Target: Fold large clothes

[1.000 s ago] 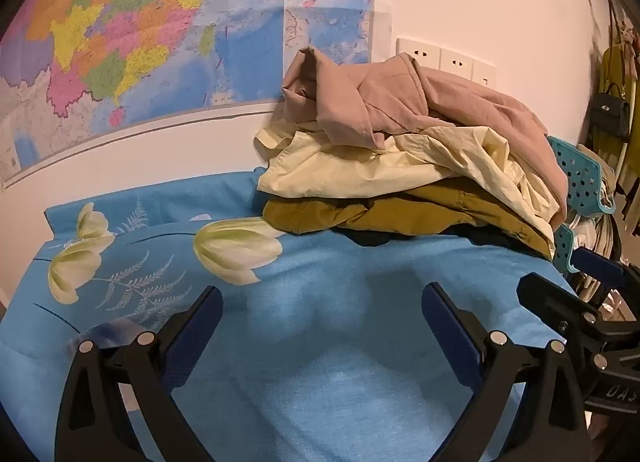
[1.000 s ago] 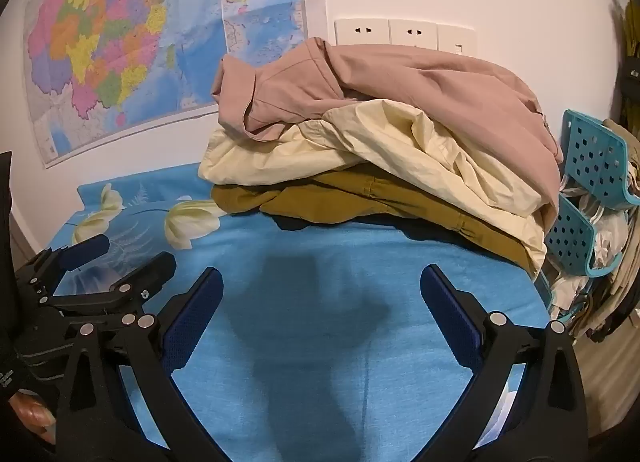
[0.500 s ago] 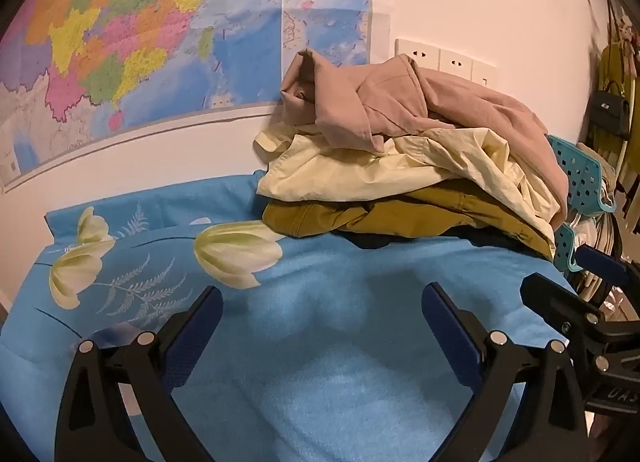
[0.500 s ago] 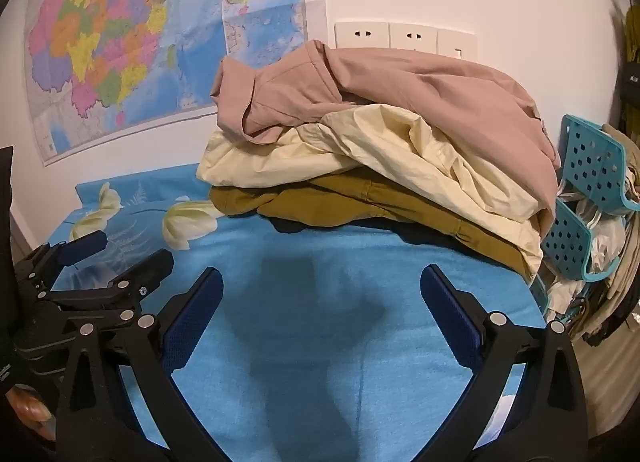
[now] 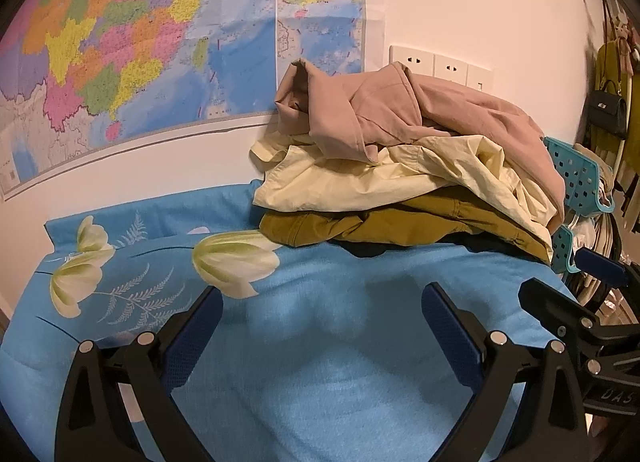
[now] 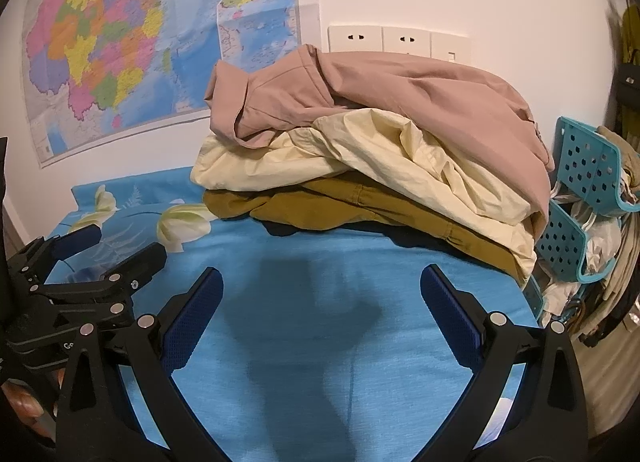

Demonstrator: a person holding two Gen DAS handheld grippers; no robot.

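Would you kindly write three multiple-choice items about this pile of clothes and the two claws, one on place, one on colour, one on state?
1. Where does the pile of clothes lie?
A. on the far end of the blue bedsheet, by the wall
B. inside the teal basket
C. on the floor

2. What colour is the top garment?
A. mustard
B. dusty pink
C. pale yellow

3. How do the left claw and right claw stand?
A. both shut on cloth
B. one open, one shut
C. both open and empty

Answers: 1 A, the pile rests on the sheet below the wall sockets; 2 B, pink lies over the pale yellow and mustard layers; 3 C, only bare sheet shows between each claw's fingers.
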